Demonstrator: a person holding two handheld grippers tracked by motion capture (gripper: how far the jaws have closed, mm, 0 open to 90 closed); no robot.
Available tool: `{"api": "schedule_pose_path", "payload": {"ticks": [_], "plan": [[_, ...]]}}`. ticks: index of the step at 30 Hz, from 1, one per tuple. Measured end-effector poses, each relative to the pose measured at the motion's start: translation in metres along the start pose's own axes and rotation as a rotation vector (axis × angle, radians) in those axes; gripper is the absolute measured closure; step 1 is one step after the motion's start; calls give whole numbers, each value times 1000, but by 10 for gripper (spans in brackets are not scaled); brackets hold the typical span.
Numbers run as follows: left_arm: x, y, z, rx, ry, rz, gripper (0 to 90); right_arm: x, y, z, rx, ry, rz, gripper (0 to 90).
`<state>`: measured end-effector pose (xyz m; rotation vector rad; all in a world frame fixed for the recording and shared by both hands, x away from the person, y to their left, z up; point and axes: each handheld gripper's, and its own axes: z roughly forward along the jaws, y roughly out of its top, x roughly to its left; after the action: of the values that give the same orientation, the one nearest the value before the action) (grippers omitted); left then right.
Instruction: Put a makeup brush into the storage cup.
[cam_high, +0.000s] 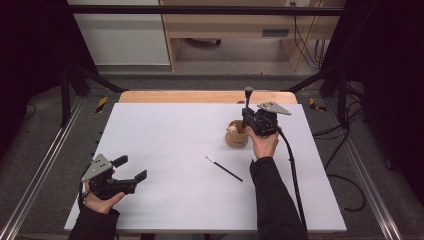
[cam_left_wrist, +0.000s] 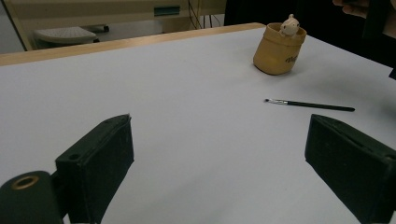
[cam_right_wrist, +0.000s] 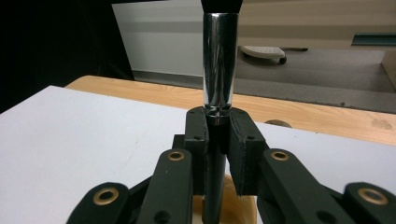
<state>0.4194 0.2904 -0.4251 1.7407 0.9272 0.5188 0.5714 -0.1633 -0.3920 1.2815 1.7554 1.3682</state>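
Note:
My right gripper (cam_high: 247, 116) is shut on a thick brush (cam_high: 248, 96) held upright over a tan pot (cam_high: 236, 136). In the right gripper view the pads (cam_right_wrist: 198, 140) clamp the black handle just below the chrome ferrule (cam_right_wrist: 219, 65), and the pot's rim (cam_right_wrist: 236, 205) shows under the jaws. A small cream figure (cam_left_wrist: 289, 24) peeks out of the pot (cam_left_wrist: 278, 52). A thin black brush (cam_high: 224, 168) lies flat on the white mat, in front of the pot. My left gripper (cam_high: 132, 168) rests at the near left with its jaws wide apart and nothing between them (cam_left_wrist: 219, 163).
The white mat (cam_high: 165, 135) covers a wooden table whose far edge (cam_high: 200, 96) shows behind it. A black cable (cam_high: 292, 165) trails from the right gripper along the sleeve. Dark frame rails run down both sides.

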Motion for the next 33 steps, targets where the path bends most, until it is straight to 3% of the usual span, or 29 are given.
{"api": "schedule_pose_path", "payload": {"ticks": [33], "plan": [[0,0,-1,-5,2,14,75,-2,-21,16,102,-11,28,791]]}}
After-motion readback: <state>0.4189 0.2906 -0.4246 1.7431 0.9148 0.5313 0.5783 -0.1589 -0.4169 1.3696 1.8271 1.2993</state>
